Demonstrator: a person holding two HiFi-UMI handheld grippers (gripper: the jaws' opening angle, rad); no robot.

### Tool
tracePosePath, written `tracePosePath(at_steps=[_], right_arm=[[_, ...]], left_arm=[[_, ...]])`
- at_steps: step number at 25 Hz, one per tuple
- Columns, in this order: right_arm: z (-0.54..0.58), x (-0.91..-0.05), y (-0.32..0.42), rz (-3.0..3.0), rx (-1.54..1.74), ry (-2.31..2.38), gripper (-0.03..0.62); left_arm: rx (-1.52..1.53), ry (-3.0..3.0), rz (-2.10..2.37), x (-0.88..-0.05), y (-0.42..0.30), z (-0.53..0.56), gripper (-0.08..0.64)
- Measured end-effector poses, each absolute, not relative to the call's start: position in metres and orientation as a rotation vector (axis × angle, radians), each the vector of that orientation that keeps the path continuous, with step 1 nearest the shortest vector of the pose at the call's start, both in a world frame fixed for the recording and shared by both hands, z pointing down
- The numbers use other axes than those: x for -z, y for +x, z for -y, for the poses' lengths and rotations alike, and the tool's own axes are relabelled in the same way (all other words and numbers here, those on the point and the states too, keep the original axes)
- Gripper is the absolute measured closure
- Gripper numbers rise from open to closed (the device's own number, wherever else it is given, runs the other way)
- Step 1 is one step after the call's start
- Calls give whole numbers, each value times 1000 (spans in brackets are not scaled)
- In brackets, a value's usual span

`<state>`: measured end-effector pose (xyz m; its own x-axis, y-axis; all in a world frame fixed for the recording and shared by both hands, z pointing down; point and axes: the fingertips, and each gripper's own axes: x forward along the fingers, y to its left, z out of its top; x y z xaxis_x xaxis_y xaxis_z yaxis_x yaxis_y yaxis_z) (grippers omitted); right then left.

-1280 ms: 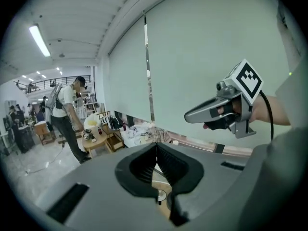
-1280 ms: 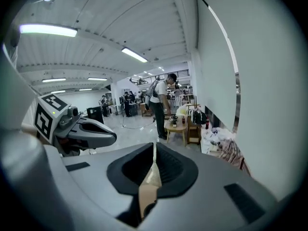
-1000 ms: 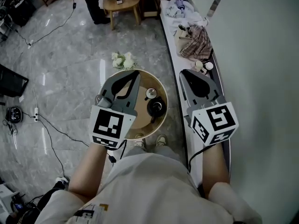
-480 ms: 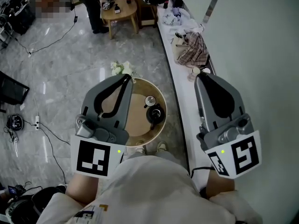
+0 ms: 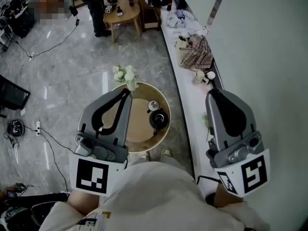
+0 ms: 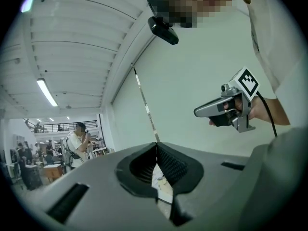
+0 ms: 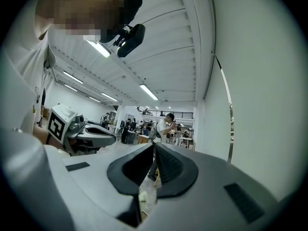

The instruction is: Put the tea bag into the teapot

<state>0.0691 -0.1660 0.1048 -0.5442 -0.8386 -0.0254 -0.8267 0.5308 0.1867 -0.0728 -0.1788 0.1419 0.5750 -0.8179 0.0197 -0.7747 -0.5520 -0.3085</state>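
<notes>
**A:** Which step is in hand?

**B:** None yet, by my reading; this looks like the approach. The left hand-held gripper point(image 5: 127, 91) and the right hand-held gripper point(image 5: 213, 91) are both held up high, close to the person's chest. Each one's own view shows its jaws pressed together at the tips with nothing between them.

**A:** And the teapot?

**B:** The teapot point(image 5: 159, 118) is dark and stands on the round tabletop point(image 5: 136, 125) far below, toward its 3 o'clock edge. A small round piece point(image 5: 153, 104), maybe a lid or a cup, sits just beside it at 11 o'clock. Flowers point(image 5: 125, 74) stand at the tabletop's 12 o'clock rim.

**A:** Where's the tea bag?

**B:** I can't find it. Nothing on the tabletop reads clearly as one from this height. It may lie on the white ledge point(image 5: 191, 110) running along at 3 o'clock, where a checked cloth point(image 5: 196, 49) and small items rest, but that's a guess.

**A:** So what does the next move call for?

**B:** I'd say lower both hand-held grippers toward the tabletop, locate the bag, and part one pair of jaws to pinch it. If the teapot's lid is on, the other gripper must lift it first.
</notes>
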Motion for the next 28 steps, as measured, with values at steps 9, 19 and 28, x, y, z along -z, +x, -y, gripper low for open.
tracePosePath(at_steps=[9,19,28], right_arm=[[161,-132,79,2650,208,1451,572],[165,-143,83,2633,182,1439,574],[167,-146,86,2622,172,1437,574]], left_arm=[[307,-2603,-1313,-172,-63,170,552],[321,-2632,-1308,-178,-57,170,552],[328,-2636,-1306,-175,-55,169,552]])
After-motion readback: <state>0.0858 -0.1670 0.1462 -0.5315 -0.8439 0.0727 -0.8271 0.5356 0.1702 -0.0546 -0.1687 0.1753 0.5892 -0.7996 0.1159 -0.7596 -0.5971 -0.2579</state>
